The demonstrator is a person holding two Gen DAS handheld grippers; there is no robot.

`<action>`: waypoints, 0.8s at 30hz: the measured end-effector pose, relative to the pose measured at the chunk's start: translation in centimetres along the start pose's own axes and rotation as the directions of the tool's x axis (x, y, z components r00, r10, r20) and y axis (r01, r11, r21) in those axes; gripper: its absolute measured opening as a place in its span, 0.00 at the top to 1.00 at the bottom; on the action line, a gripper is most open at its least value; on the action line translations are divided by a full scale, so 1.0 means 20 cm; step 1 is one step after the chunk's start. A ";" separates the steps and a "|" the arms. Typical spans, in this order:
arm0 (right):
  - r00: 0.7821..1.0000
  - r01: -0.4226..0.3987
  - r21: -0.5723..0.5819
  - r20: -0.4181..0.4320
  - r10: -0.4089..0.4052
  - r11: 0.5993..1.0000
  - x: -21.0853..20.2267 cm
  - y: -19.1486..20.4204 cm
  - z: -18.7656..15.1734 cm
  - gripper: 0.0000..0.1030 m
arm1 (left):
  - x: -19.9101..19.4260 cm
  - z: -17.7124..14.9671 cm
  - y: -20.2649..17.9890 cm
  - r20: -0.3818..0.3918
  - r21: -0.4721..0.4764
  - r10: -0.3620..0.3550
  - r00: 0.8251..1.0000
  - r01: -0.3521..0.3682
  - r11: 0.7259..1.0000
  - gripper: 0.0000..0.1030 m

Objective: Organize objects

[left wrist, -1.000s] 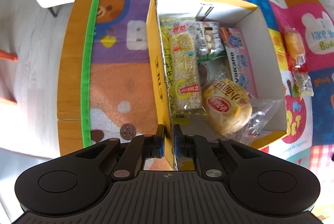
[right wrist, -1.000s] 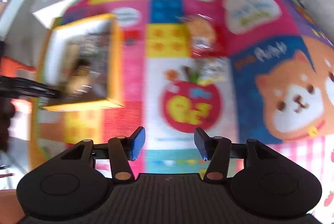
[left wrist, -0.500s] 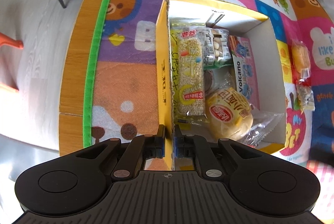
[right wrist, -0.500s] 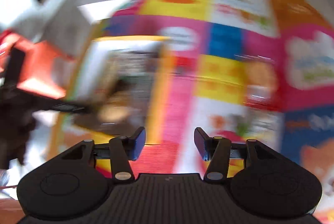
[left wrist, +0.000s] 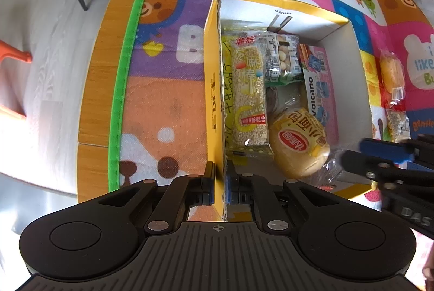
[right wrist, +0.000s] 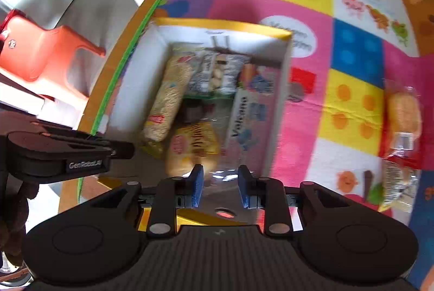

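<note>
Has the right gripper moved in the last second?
Yes. The right gripper has swung left across the mat, from above the apple square to over the yellow box, jaws closing.

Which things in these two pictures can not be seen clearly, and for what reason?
- Dark packet in the yellow box, left wrist view: covered by other snacks.
- Right claw: blur and glare hide whether its pads touch the bun's clear wrapper.
- Snacks on the mat, left wrist view: partly behind the right claw.

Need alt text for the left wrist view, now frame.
Left hand-held gripper is clamped on the near wall of a yellow box of packaged snacks on a cartoon play mat. The right hand-held gripper reaches in over the clear wrapper of a bread pack.
</note>
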State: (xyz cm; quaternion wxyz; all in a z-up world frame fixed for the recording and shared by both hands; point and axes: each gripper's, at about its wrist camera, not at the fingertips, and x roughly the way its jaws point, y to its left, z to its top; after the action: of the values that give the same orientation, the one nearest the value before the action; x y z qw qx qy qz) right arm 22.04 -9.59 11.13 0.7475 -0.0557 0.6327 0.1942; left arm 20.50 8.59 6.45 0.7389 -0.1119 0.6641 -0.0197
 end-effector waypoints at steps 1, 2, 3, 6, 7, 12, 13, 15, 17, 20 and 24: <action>1.000 -0.001 0.004 0.000 0.001 1.000 -0.02 -0.02 -0.02 0.73 | 0.00 0.00 0.00 -0.001 -0.002 0.002 1.000 -0.002 1.000 0.91; 1.000 -0.009 0.008 0.002 0.009 1.000 -0.04 -0.04 -0.03 0.73 | 0.00 0.00 -0.01 -0.002 -0.003 0.005 1.000 -0.005 1.000 0.91; 1.000 -0.031 0.011 0.007 0.031 0.999 -0.06 -0.07 -0.05 0.74 | 0.01 0.00 -0.01 -0.006 -0.002 0.010 1.000 -0.010 1.000 0.91; 1.000 -0.018 0.033 -0.004 0.018 0.999 -0.12 -0.13 -0.12 0.73 | 0.02 -0.01 -0.02 -0.017 0.005 0.023 1.000 -0.023 1.000 0.91; 0.999 -0.046 0.076 -0.014 0.047 0.996 -0.13 -0.17 -0.14 0.73 | 0.02 -0.01 -0.02 -0.019 0.003 0.025 1.000 -0.025 1.000 0.91; 0.978 -0.202 0.205 -0.001 0.207 0.958 -0.19 -0.20 -0.15 0.73 | 0.02 -0.03 -0.01 -0.026 -0.008 0.020 0.999 -0.020 1.000 0.91; 0.972 -0.230 0.211 -0.001 0.235 0.950 -0.18 -0.17 -0.13 0.73 | 0.02 -0.02 -0.01 -0.028 -0.008 0.020 0.999 -0.020 1.000 0.91; 0.962 -0.265 0.220 -0.008 0.273 0.939 -0.14 -0.12 -0.09 0.74 | 0.02 -0.02 -0.01 -0.028 -0.012 0.015 0.999 -0.016 1.000 0.91; 0.957 -0.274 0.224 -0.037 0.289 0.935 -0.06 -0.08 -0.05 0.79 | 0.02 -0.02 -0.01 -0.024 -0.013 0.016 1.000 -0.016 1.000 0.91; 0.969 -0.207 0.216 -0.090 0.231 0.954 0.07 -0.03 0.01 0.86 | 0.02 -0.02 -0.01 -0.021 -0.017 0.015 1.000 -0.016 1.000 0.91; 0.973 -0.212 0.218 -0.040 0.226 0.953 0.08 -0.03 0.09 0.94 | 0.01 -0.03 0.00 -0.017 -0.031 0.009 1.000 -0.010 0.999 0.91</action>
State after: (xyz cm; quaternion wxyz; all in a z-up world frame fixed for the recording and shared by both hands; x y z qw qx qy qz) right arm 24.10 -9.13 9.91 0.7023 0.0887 0.6758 0.2053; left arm 20.02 8.52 6.18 0.7317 -0.1201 0.6709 -0.0067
